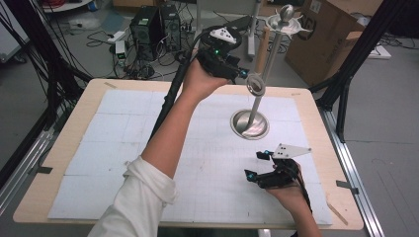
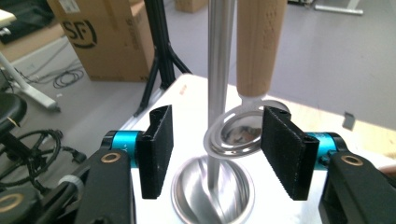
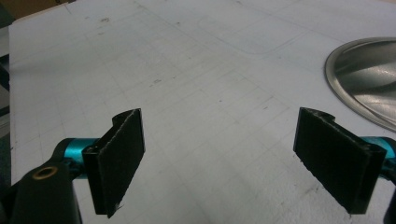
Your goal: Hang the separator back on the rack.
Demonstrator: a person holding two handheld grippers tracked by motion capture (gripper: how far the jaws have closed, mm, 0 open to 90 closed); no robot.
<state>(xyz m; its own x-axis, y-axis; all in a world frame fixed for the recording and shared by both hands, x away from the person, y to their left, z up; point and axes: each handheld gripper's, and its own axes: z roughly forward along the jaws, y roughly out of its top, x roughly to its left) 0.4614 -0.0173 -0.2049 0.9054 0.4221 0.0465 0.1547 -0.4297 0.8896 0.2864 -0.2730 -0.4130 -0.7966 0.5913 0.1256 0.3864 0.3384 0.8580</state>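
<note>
The left gripper, jaws apart, reaches straight at the ladle hanging bowl-down with its long wooden handle vertical beside the stand's pole, while the right gripper rests open, farther off, low over the table.

silver stand, wooden handle, white gridded mat

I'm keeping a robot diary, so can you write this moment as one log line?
left gripper: open, raised at hanging wooden-handled ladle | utensil stand: upright on table | right gripper: open, low, idle
</note>
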